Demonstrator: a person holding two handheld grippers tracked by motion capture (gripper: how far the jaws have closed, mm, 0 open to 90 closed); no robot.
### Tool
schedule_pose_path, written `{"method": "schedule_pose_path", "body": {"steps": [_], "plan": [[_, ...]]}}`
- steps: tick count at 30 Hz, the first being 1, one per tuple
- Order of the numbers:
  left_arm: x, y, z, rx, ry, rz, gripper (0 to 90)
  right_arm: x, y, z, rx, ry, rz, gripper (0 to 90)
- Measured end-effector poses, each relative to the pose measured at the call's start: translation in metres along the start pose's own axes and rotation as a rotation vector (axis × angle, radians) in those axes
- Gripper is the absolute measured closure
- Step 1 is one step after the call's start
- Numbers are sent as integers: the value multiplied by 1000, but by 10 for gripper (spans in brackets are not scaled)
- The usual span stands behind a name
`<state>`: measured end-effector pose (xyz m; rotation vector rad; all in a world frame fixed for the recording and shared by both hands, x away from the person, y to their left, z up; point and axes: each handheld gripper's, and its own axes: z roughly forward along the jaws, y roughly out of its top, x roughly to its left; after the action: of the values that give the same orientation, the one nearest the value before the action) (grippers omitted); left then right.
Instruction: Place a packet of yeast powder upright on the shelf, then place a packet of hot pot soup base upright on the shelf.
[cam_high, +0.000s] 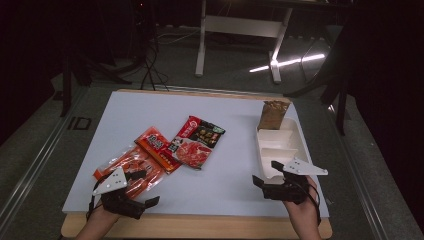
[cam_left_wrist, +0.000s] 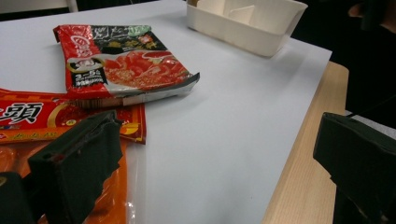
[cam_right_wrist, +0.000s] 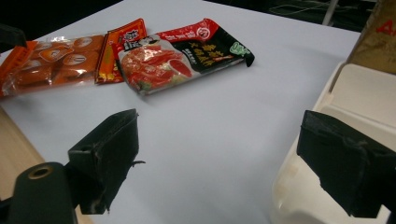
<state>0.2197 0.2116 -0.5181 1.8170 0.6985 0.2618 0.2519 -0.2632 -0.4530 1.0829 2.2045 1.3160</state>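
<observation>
Desk (cam_high: 225, 187): a wooden top under a pale sheet that carries everything; bare wood shows along the near edge, where my forearms come in.

Tray (cam_high: 263, 149): a white divided container at the right side of the sheet, long side running away from me, its compartments showing nothing inside. In my right gripper view its near corner sits under my right-hand jaw.

Red and black packet (cam_high: 196, 141): the largest pouch, lying flat near the middle of the sheet, well apart from the tray. Its left end touches the red packet.

Orange packet (cam_high: 131, 169): a clear-windowed pouch of orange pieces, flat at the left near corner of the sheet, just beside my left tool. This is what I am closest to.

Red packet (cam_high: 156, 148): a narrow red pouch with yellow trim, lying between the orange packet and the red and black one, overlapping the orange one's far end.

Brown packet (cam_high: 273, 115): standing upright against the tray's far end.

Left hand-held gripper (cam_high: 141, 188): jaws spread wide, gripping nothing. One jaw hangs over the orange packet's near end, the other over the wooden edge; I cannot tell whether the first touches the pouch.

Right hand-held gripper (cam_high: 267, 173): jaws wide apart and empty, one above bare sheet, the other at the tray's near end.
</observation>
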Motion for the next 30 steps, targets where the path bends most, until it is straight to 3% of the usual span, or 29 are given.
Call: {"method": "schedule_pose_path", "body": {"steps": [5, 6, 7, 10, 12, 14, 23, 30], "plan": [[0, -1, 1, 13, 3, -2, 14, 1, -5, -4, -6, -3, -7, 129], [0, -2, 2, 23, -15, -29, 17, 1, -3, -4, -18, 0, -12, 130], [0, -2, 2, 23, -15, -29, 17, 1, -3, -4, -18, 0, -12, 130], [-3, 0, 4, 100, -2, -25, 17, 2, -2, -3, -27, -1, -29, 130], [-3, 2, 4, 116, -10, -38, 17, 2, -2, -2, -25, 1, -32, 129], [-4, 3, 6, 139, -1, -24, 17, 2, -2, -2, -23, 0, -37, 130], [1, 12, 14, 181, -49, -60, 18, 3, 1, -3, -46, -1, -60, 130], [11, 25, 17, 220, -31, -91, 46, 2, 2, -3, -53, 0, -65, 131]]}}
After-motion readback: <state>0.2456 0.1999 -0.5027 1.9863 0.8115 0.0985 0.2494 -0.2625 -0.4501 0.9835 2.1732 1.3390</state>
